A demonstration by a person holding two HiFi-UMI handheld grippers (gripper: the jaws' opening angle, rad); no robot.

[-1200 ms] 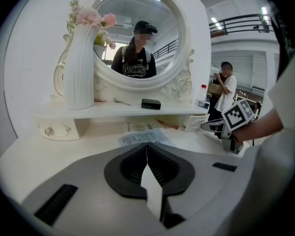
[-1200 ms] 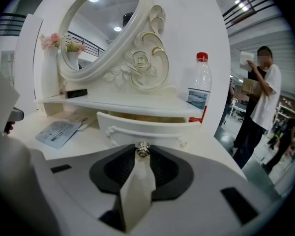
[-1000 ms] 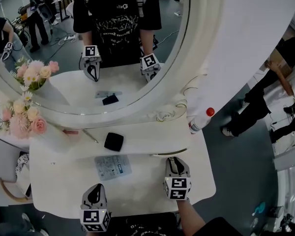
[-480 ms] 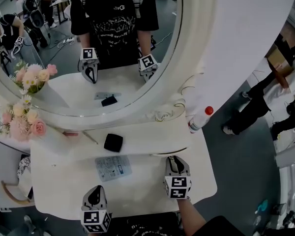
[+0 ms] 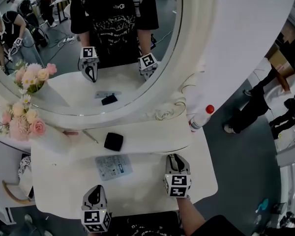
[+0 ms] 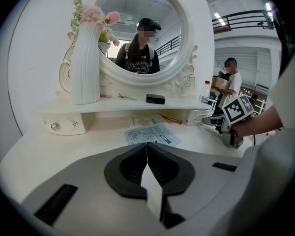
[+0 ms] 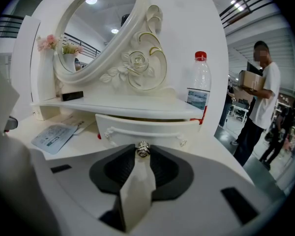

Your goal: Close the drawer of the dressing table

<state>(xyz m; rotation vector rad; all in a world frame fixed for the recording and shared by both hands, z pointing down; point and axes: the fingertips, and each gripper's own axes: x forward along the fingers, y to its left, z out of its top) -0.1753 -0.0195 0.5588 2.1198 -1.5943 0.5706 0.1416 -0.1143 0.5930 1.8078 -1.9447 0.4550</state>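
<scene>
Gripping the small metal knob [image 7: 143, 150] is the right claw [image 7: 143, 154], its two jaws pinching that knob from either side at their very tips. The knob is sitting at the middle of the white drawer [image 7: 137, 128], and the drawer is standing a little way out from under the right end of the shelf [image 7: 132, 109], with a dark gap showing above its front. A plastic bottle [image 7: 199, 85] with a red cap is standing on the shelf just above, beside the round mirror [image 5: 88, 48].

Over on the other side, the left claw [image 5: 93, 192] is hovering above the near edge of the desk [image 5: 142, 193], jaws pressed together and holding nothing. A printed leaflet [image 5: 113, 167] is lying on the desk just ahead of it, and a black case [image 5: 113, 141] is resting on the shelf beyond. Pink flowers [image 5: 20, 119] are showing at the far left.
</scene>
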